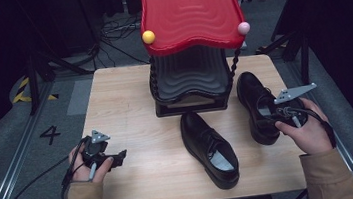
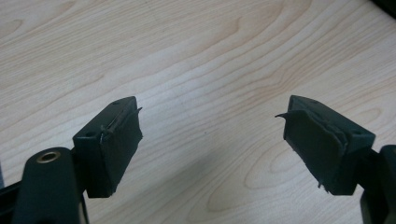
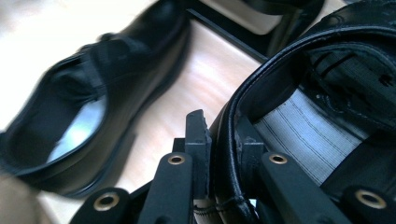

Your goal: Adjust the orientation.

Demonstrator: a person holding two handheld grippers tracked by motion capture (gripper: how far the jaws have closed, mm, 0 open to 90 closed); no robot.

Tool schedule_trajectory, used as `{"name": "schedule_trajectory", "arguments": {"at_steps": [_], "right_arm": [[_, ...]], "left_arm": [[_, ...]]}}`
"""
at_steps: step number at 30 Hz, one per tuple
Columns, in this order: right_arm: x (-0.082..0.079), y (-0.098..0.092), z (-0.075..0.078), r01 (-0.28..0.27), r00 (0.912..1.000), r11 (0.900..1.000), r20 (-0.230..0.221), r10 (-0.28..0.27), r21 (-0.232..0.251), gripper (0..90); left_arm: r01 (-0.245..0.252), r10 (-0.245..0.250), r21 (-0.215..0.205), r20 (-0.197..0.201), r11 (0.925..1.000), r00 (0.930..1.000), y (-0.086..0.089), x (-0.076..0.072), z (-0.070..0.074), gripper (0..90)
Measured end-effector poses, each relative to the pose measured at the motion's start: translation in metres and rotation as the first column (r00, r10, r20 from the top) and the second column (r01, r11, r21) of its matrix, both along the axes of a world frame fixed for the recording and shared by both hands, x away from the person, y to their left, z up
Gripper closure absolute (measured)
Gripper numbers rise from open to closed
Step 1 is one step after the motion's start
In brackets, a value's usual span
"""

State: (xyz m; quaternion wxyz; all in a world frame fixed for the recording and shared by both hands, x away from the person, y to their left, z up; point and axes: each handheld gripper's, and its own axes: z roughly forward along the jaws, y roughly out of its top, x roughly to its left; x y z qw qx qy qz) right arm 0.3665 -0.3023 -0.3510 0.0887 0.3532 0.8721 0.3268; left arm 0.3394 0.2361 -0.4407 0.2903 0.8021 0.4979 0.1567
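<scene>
right gripper (image 3: 219, 140) clamped on rim of right shoe (image 1: 257, 108) at frame right | left gripper (image 2: 212, 135) jaws apart over bare tabletop (image 2: 196, 60) | other shoe (image 1: 209, 148) lay at centre

— What can you read around you here?

— Just one mark: a black numeral "4" (image 1: 49, 134) painted on the grey floor (image 1: 30, 161), to the left of your desk (image 1: 131, 119).

— Anything nearer the wall?

— You have yellow and black hazard striping (image 1: 23, 91) on the floor farther back on that side, a warning sign without words.

— And on the shoes or the desk?

— No label, brand or lettering is legible there.
</scene>
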Motion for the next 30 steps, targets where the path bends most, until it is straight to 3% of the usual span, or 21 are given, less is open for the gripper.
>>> {"name": "schedule_trajectory", "arguments": {"at_steps": [7, 9, 15, 22, 27, 30], "right_arm": [[-0.019, 0.005, 0.014, -0.096, 0.9942, 0.995, -0.05, 0.095, -0.008, 80.6], [-0.023, 0.006, 0.017, -0.129, 0.9889, 0.992, -0.075, 0.128, -0.008, 80.5], [-0.033, 0.013, 0.018, -0.21, 0.9709, 0.974, -0.135, 0.198, -0.082, 80.3], [-0.035, 0.019, 0.016, -0.242, 0.9602, 0.966, -0.164, 0.226, -0.087, 80.1], [-0.038, 0.025, 0.016, -0.305, 0.9398, 0.951, -0.181, 0.29, -0.059, 79.9], [-0.035, 0.031, 0.011, -0.326, 0.9347, 0.944, -0.169, 0.313, -0.054, 79.7]], "left_arm": [[0.008, -0.008, -0.002, 0.0, 1.0, 1.0, -0.003, 0.004, 0.0, 19.4], [0.01, -0.01, 0.0, -0.002, 1.0, 0.9999, -0.003, 0.004, 0.0, 19.4], [0.005, -0.005, 0.0, -0.003, 1.0, 1.0, -0.003, 0.004, 0.0, 19.4], [0.008, -0.008, 0.003, -0.001, 1.0, 1.0, -0.003, 0.004, 0.0, 19.4], [0.007, -0.007, 0.0, -0.005, 1.0, 1.0, -0.003, 0.004, 0.0, 19.3], [0.01, -0.01, 0.003, -0.002, 0.9999, 1.0, -0.003, 0.005, 0.0, 19.2]]}}
